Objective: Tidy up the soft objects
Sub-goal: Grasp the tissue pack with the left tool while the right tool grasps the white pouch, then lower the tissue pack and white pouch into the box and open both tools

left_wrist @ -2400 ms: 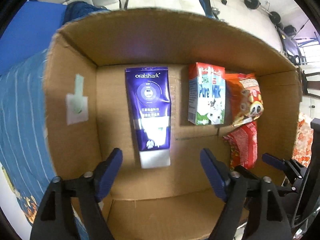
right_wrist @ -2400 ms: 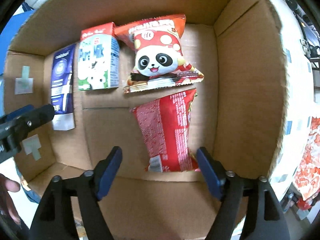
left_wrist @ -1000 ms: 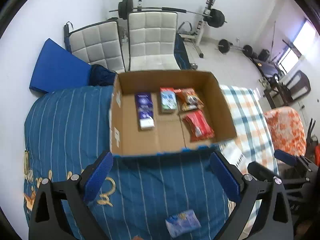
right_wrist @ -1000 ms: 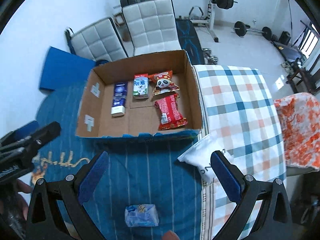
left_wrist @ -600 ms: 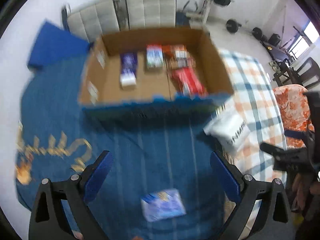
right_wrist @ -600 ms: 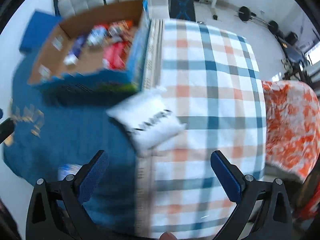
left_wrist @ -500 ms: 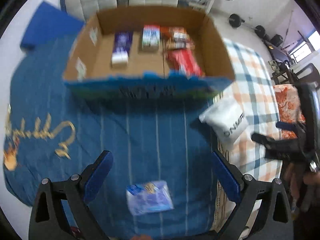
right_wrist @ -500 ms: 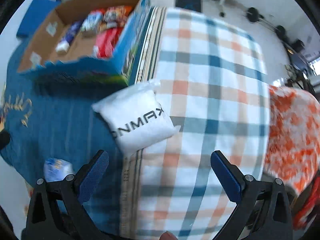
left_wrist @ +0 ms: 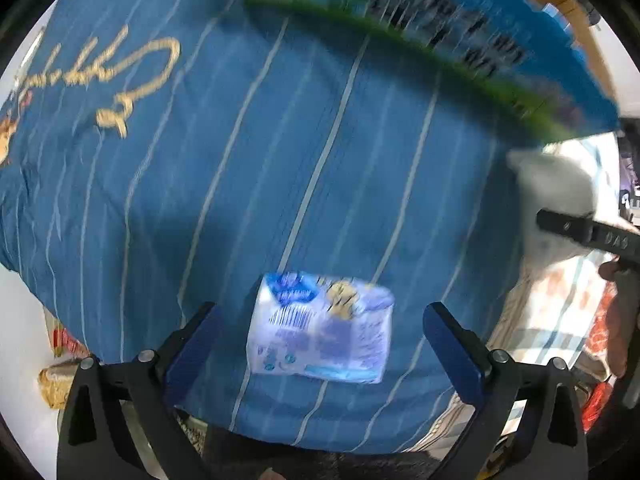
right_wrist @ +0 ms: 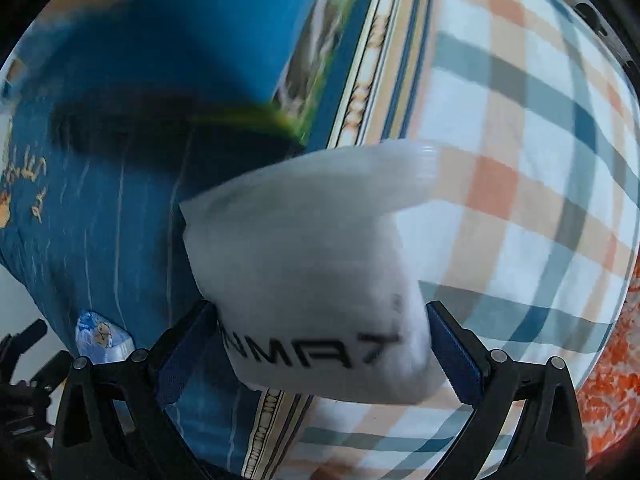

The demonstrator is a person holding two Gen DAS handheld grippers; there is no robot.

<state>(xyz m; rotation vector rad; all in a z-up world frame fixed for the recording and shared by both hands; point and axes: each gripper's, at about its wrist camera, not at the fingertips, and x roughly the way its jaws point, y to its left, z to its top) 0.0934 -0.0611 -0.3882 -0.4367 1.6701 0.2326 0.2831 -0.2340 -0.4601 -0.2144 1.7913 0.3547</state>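
Observation:
A small blue-and-white soft packet (left_wrist: 320, 328) lies on the blue striped blanket (left_wrist: 240, 160). My left gripper (left_wrist: 320, 344) is open, its fingers on either side of the packet without touching it. A white soft pouch with black lettering (right_wrist: 316, 280) lies where the blue blanket meets the plaid blanket (right_wrist: 520, 160). My right gripper (right_wrist: 320, 348) is open, its fingers flanking the pouch's near end, close to its sides. The pouch also shows in the left wrist view (left_wrist: 556, 192), and the packet shows in the right wrist view (right_wrist: 102, 338).
The cardboard box's blue printed outer wall (left_wrist: 460, 40) stands just beyond both items, blurred; it also shows in the right wrist view (right_wrist: 200, 40). An orange floral cloth (right_wrist: 612, 392) lies at the right. The bed's near edge is close below both grippers.
Both grippers have pulled back from the box and dropped low over the bed. The left now straddles the blue packet, the right the white pouch. Both stay open.

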